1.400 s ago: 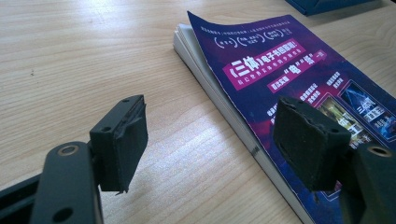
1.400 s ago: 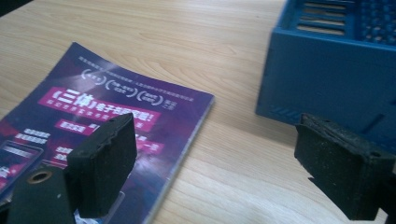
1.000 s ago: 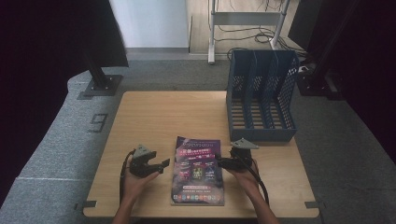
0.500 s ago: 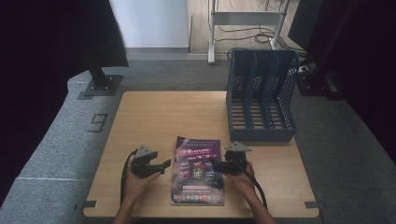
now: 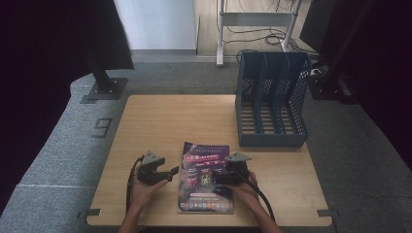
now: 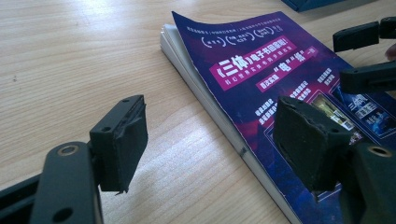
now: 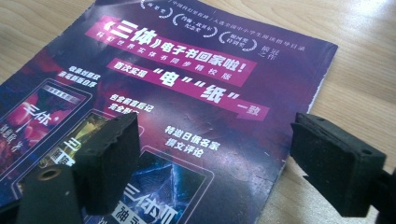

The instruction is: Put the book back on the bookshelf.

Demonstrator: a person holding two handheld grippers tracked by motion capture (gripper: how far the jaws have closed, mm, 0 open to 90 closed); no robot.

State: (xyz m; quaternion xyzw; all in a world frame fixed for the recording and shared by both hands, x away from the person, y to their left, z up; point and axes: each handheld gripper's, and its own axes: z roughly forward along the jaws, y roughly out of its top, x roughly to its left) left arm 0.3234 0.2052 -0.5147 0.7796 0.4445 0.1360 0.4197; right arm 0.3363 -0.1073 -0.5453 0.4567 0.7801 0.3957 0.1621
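Purple magazine (image 5: 205, 178) flat on wooden worktop (image 5: 170, 126), near front edge, between both tools. Left hand-held gripper (image 6: 210, 140): jaws apart, beside its spine. Right hand-held gripper (image 7: 215, 163): jaws apart over cover; title reads "三体".

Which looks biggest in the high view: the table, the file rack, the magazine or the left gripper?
1. table
2. file rack; it stands farther back, so its rank over the magazine is less sure.
3. magazine
4. left gripper
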